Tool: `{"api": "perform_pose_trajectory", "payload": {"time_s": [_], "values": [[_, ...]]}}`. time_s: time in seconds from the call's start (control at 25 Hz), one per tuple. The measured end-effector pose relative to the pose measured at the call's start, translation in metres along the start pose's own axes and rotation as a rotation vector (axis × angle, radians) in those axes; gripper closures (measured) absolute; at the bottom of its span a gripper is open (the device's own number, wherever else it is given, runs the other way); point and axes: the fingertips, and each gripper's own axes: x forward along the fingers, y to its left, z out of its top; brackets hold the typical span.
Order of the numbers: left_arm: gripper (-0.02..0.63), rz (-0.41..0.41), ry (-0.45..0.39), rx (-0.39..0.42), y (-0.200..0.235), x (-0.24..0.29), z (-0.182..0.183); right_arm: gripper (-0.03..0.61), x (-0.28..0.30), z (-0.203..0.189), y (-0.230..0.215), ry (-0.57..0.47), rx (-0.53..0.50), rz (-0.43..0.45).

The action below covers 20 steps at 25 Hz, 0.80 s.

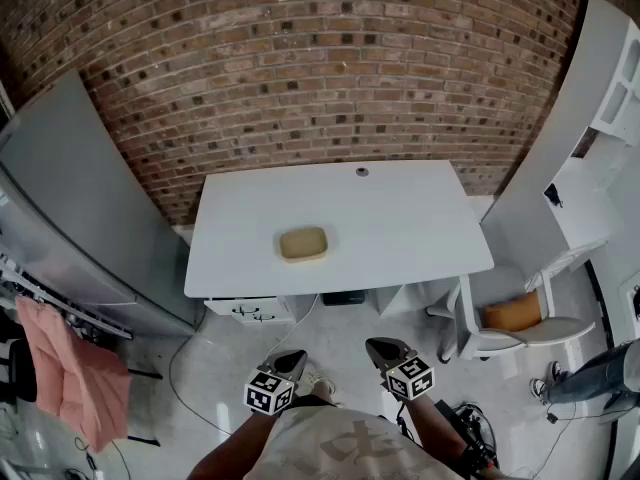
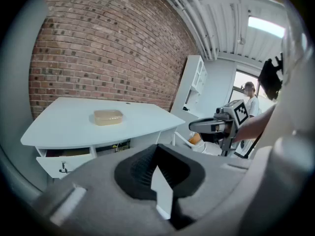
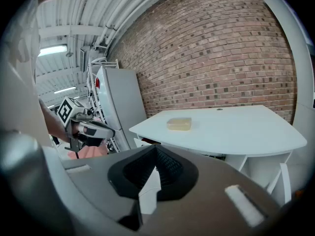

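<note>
Fingers closed tip to tip on left gripper and right gripper, holding nothing. Both well short of white table; tan lidded box near table middle. Likely approach step: calls for nearing table, opening jaws.

The left gripper fills the near foreground, its dark jaws meeting at the tips with nothing between them. Beyond, a white table stands against a brick wall, with a tan box on its top. A drawer under it hangs slightly open. To the right, the right gripper points left, near a white shelf.
</note>
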Motion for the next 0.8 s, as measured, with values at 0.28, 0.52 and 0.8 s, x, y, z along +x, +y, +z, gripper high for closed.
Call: {"api": "perform_pose_trajectory", "payload": {"time_s": [0.28, 0.52, 0.8], "values": [[0.609, 0.014, -0.019, 0.035, -0.021, -0.028, -0.008, 0.571, -0.021, -0.001, 0.024, -0.029, -0.009, 0.031], [0.609, 0.026, -0.015, 0.019, -0.032, -0.041, -0.026, 0.571, -0.034, -0.006, 0.033, -0.059, 0.015, 0.016], [0.609, 0.021, -0.017, 0.019, -0.046, -0.042, -0.029, 0.571, -0.049, -0.016, 0.029, -0.063, 0.023, 0.001]]}}
